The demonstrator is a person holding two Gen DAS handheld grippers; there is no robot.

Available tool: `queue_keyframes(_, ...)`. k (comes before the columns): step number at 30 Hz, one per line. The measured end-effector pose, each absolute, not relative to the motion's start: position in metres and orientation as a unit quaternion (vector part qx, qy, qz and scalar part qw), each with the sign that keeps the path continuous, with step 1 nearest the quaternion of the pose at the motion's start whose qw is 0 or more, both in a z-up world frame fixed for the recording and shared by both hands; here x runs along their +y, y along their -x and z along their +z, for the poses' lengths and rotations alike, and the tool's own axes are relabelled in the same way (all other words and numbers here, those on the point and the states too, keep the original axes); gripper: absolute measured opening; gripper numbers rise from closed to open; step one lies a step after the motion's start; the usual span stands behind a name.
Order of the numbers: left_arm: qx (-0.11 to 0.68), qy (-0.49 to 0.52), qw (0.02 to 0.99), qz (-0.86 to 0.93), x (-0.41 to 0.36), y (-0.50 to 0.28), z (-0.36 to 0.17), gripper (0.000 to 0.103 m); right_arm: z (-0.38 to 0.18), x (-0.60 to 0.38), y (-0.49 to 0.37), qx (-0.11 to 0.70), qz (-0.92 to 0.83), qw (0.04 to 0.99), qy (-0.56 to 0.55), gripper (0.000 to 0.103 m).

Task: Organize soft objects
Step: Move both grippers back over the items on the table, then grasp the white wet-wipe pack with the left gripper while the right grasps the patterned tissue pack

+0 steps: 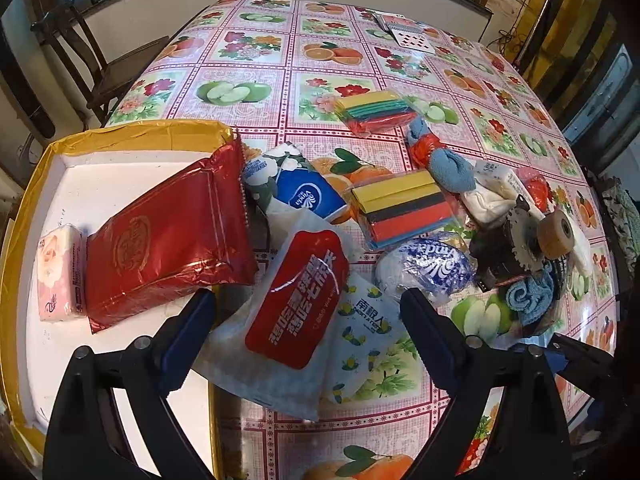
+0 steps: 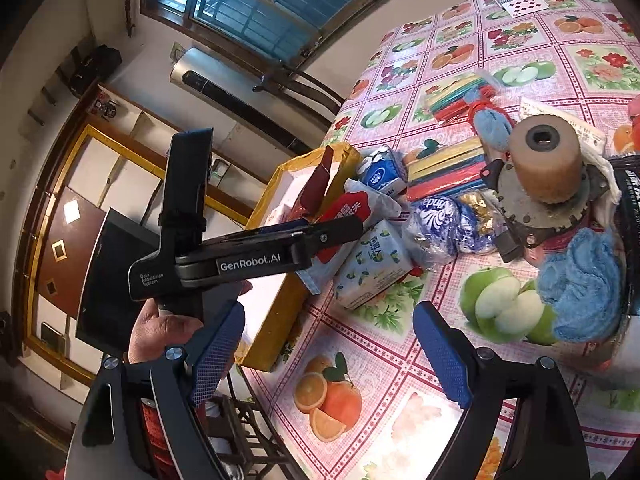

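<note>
My left gripper (image 1: 308, 320) is open, its fingers on either side of a white wet-wipe pack with a red label (image 1: 296, 300) that lies across the tray's yellow edge. The white tray (image 1: 92, 176) holds a red foil pack (image 1: 168, 240) and a pink tissue pack (image 1: 60, 276). A lemon-print tissue pack (image 1: 368, 344) and a crumpled blue-white pack (image 1: 428, 268) lie just right of the wipes. My right gripper (image 2: 332, 332) hangs open over bare tablecloth, holding nothing. The lemon-print pack (image 2: 372, 268) lies ahead of it.
Further back lie a blue tissue pack (image 1: 296, 188), two bundles of coloured cloths (image 1: 404, 208) (image 1: 376, 114) and blue towels (image 1: 448, 164). A metal gear with a tan roller (image 2: 544, 160) stands on the right. Playing cards (image 1: 408, 32) lie at the far edge. A hand (image 2: 160, 328) holds the left gripper's handle.
</note>
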State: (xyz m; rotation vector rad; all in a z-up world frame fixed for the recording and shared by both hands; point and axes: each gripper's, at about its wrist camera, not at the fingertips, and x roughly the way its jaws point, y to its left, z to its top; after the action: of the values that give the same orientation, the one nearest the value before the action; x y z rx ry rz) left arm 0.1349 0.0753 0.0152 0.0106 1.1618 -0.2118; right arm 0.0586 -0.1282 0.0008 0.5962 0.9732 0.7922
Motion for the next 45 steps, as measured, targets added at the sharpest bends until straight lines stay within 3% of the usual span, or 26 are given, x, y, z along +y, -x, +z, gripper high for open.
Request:
queue_keyframes(14,0.582,0.008,0.8,-0.147,0.05,-0.127,0.001,0.093,0.016,-0.148,-0.05,0.436,0.356,0.78,-0.274,0.089)
queue_keyframes(21,0.588,0.015,0.802,-0.109,0.065,-0.127,-0.012,0.093,0.009,-0.114,-0.047,0.465,0.35,0.796,-0.168,0.089)
queue_keyframes(28,0.59,0.035,0.798,-0.117,0.067,-0.128,-0.013,0.093,0.002,-0.065,-0.04,0.425,0.373,0.824,0.043,0.089)
queue_keyframes(39,0.61,0.083,0.776,-0.138,0.066,-0.134,-0.013,0.093,-0.018,-0.048,-0.074,0.441,0.415,0.79,0.092,0.089)
queue_keyframes(45,0.622,0.074,0.768,-0.137,0.058,-0.134,-0.014,0.094,-0.019,-0.039,-0.073,0.439,0.424,0.784,0.114,0.096)
